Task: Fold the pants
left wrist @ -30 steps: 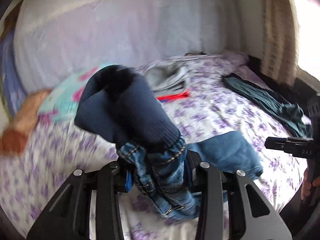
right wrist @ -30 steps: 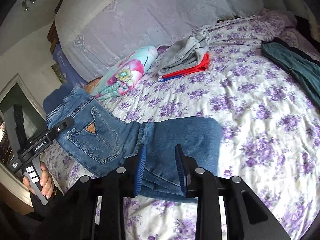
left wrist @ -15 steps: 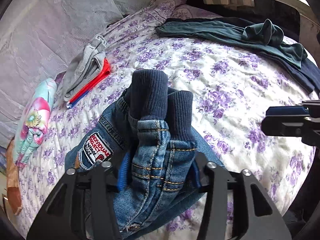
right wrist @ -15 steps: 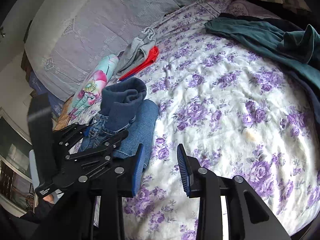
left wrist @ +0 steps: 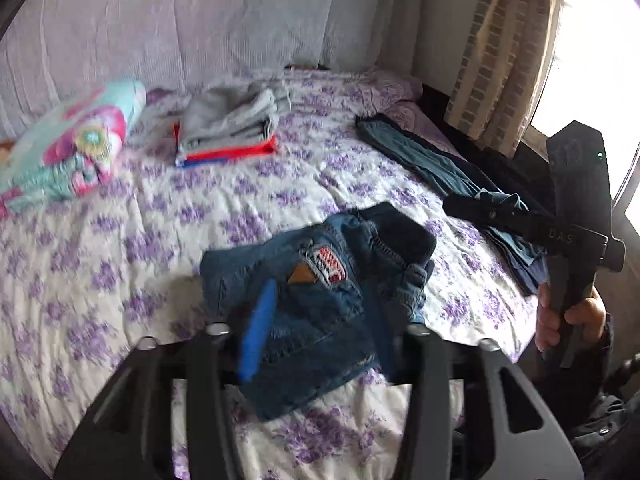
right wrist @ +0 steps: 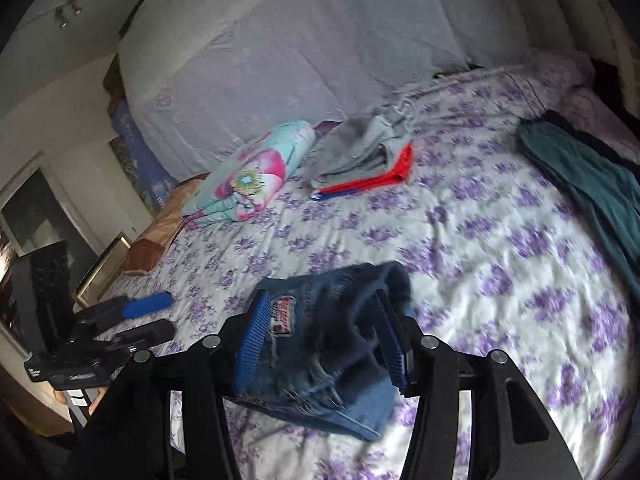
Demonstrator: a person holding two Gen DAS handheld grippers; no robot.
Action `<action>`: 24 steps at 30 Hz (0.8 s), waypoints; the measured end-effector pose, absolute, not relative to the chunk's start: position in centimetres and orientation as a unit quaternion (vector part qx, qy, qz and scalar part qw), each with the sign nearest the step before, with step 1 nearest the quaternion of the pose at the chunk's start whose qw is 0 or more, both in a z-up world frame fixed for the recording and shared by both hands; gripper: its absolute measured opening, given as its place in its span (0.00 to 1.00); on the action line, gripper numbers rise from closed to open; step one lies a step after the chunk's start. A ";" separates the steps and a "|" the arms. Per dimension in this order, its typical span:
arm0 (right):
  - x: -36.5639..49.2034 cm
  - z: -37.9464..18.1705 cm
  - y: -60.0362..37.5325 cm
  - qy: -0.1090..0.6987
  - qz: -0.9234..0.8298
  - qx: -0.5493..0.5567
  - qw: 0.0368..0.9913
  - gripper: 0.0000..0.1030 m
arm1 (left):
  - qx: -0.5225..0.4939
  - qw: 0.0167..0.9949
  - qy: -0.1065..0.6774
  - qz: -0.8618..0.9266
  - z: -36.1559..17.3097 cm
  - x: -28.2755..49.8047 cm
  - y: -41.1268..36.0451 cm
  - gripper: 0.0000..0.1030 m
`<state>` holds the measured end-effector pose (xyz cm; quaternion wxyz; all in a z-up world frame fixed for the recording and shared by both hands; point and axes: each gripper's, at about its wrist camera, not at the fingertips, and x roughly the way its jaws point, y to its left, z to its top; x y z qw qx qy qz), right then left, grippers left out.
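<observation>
The folded jeans [left wrist: 320, 300] lie on the bed [left wrist: 120, 260], on its purple-flowered sheet, near the edge closest to the person. A stitched patch [left wrist: 326, 260] and a tan label face up, with the dark ribbed waistband at 1 o'clock of the bundle.

In its own view, the left tongs [left wrist: 332, 300] frame the jeans between the blue pad and the blurred dark finger. The right wrist view shows the same tongs [right wrist: 168, 314] out at 9 o'clock, off to the side of the jeans, with only a narrow gap between the fingers and no cloth in it. They have just been closing and are released, grasping nothing.

The right tongs [right wrist: 320, 300] also frame the jeans in their own view, with the blue ridged pads spread wide. From the left wrist view they [left wrist: 452, 205] sit at 3 o'clock, well apart from the jeans, with a hand [left wrist: 560, 316] wrapped around the handle. They have just been opening and are released, with nothing pinched between them.

At 11 o'clock of the jeans sits a stack of folded clothes [left wrist: 228, 128], grey on top of red and blue. A flowered pillow [left wrist: 68, 152] lies at 10 o'clock. A dark teal garment [left wrist: 420, 160] stretches along the bed at 2 o'clock, under a patterned curtain [left wrist: 500, 60].
</observation>
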<state>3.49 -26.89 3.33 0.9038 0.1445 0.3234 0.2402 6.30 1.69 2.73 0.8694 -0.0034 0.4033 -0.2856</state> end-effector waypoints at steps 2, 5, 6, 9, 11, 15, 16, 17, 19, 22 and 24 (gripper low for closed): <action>4.7 2.9 -24.9 0.342 0.238 0.113 0.902 0.50 | -0.031 0.853 0.429 -0.297 0.9 7.1 2.1 0.15; 5.5 -0.5 -24.0 0.398 0.194 0.083 0.893 0.50 | -0.047 0.835 0.452 -0.311 -2.1 7.6 1.2 0.16; 5.4 -2.2 -24.2 0.419 0.178 0.076 0.887 0.51 | -0.044 0.829 0.464 -0.310 -3.4 7.7 0.6 0.16; 4.4 -6.1 -24.4 0.462 0.146 0.035 0.874 0.51 | -0.056 0.796 0.513 -0.314 -8.3 9.3 -0.3 0.09; 3.9 -5.3 -23.5 0.464 0.138 -0.001 0.875 0.51 | -0.088 0.788 0.518 -0.322 -9.3 9.6 0.4 0.07; 4.7 -0.1 -21.0 0.435 0.188 -0.013 0.880 0.54 | -0.091 0.795 0.506 -0.322 -8.1 8.4 1.7 0.07; 5.3 1.2 -20.0 0.427 0.207 -0.013 0.880 0.55 | -0.086 0.798 0.503 -0.320 -7.8 7.8 2.0 0.07; 6.1 1.9 -18.8 0.425 0.225 -0.015 0.877 0.55 | -0.086 0.799 0.503 -0.320 -7.6 7.5 2.3 0.07; 8.5 2.4 -16.0 0.445 0.288 0.001 0.848 0.55 | -0.085 0.800 0.502 -0.316 -7.2 6.9 2.9 0.07; 13.3 0.4 -11.3 0.508 0.339 0.028 0.791 0.43 | -0.091 0.802 0.501 -0.312 -6.9 6.8 3.5 0.07; 16.0 -1.5 -8.9 0.532 0.312 -0.003 0.787 0.38 | -0.092 0.801 0.502 -0.313 -6.9 6.8 3.6 0.07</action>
